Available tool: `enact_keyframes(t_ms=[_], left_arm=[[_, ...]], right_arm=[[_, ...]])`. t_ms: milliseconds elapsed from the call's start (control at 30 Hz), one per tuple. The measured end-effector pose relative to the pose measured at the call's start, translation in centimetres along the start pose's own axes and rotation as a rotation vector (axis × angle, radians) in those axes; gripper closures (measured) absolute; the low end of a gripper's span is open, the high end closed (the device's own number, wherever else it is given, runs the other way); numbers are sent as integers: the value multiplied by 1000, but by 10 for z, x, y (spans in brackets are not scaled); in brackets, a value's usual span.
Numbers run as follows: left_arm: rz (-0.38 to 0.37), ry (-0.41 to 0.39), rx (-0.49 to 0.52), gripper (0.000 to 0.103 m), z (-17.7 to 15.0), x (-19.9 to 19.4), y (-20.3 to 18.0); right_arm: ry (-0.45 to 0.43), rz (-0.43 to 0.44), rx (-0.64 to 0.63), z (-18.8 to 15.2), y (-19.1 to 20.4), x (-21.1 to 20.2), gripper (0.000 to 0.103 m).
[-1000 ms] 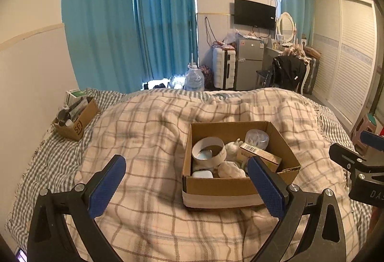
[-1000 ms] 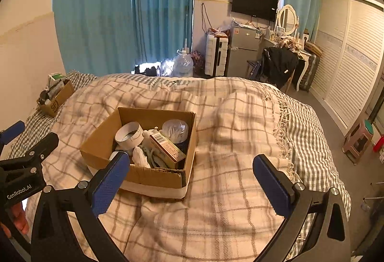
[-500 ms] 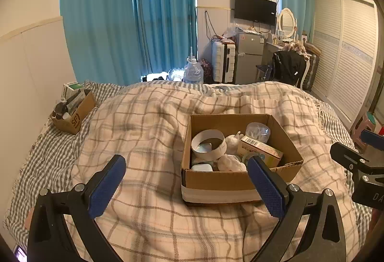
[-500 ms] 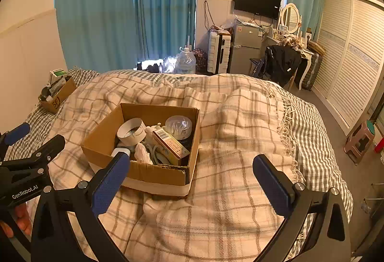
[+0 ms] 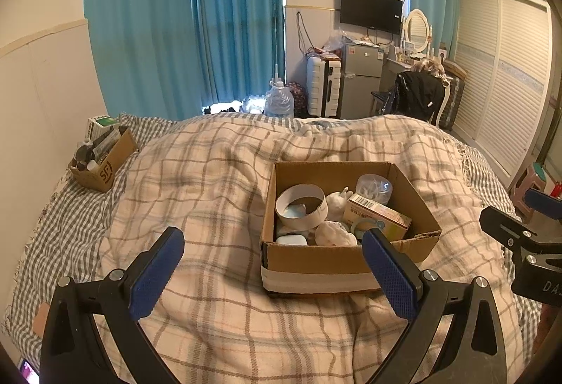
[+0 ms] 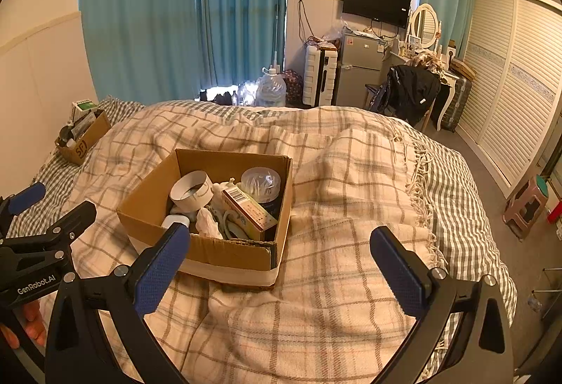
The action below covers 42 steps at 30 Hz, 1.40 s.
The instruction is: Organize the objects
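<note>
An open cardboard box (image 5: 316, 261) sits on the plaid blanket (image 5: 210, 173) on the bed. It holds a white tape ring (image 5: 301, 206), a small printed carton (image 5: 376, 217), a clear tub of cotton swabs (image 5: 374, 185), white crumpled items and a pale blue case. The box shows in the right wrist view (image 6: 224, 257) too. My left gripper (image 5: 274, 271) is open and empty, just before the box's near left corner. My right gripper (image 6: 281, 268) is open and empty, at the box's near right side.
A smaller cardboard box (image 5: 105, 162) full of bottles and packets stands at the far left of the bed by the wall. The bed's right edge drops to the floor, with a stool (image 6: 527, 204) beside wardrobe doors. Curtains, a fridge and a chair stand beyond the bed.
Both grippers have tilted down and drawn slightly nearer the box, which sits lower and larger in view. Jaws stay open; nothing was picked up.
</note>
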<state>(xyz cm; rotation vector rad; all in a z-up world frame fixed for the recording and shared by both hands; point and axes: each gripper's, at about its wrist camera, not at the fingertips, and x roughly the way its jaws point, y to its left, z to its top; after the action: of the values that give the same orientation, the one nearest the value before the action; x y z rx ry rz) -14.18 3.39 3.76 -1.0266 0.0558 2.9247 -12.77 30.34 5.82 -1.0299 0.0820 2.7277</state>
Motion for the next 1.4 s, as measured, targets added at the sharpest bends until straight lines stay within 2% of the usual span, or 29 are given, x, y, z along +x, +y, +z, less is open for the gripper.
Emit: enact_keyframes(t_ms=[1400], left_arm=[[-6, -3, 5, 0, -2, -5, -1]], right_arm=[[-2, -4, -5, -3, 0, 1, 1]])
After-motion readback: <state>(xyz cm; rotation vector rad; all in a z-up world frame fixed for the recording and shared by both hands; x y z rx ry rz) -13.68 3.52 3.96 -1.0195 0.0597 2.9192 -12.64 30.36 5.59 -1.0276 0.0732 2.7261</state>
